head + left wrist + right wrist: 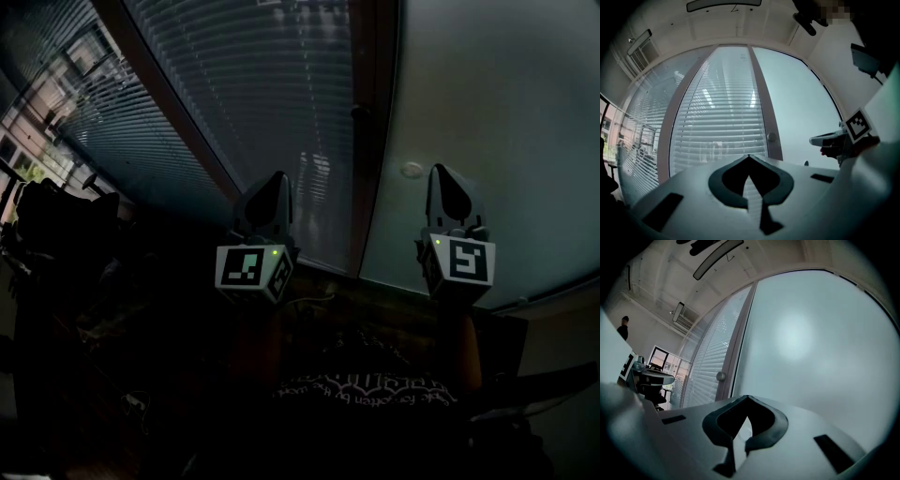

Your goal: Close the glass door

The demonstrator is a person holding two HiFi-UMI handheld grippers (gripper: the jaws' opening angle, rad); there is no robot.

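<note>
Both grippers are held up in front of the glass door (262,84), and neither one's touching it. The left gripper (278,178) has its fingers (719,182) clenched tip to tip with nothing between them. Same deal for the right gripper (441,171), pinched together and empty. The door's the tall pane with slatted blinds and a brown frame. Its round knob (359,112) sits on the frame edge, just beside a plain pale panel (487,94). The left gripper is up against the blinds side, the right one faces the panel.
</note>
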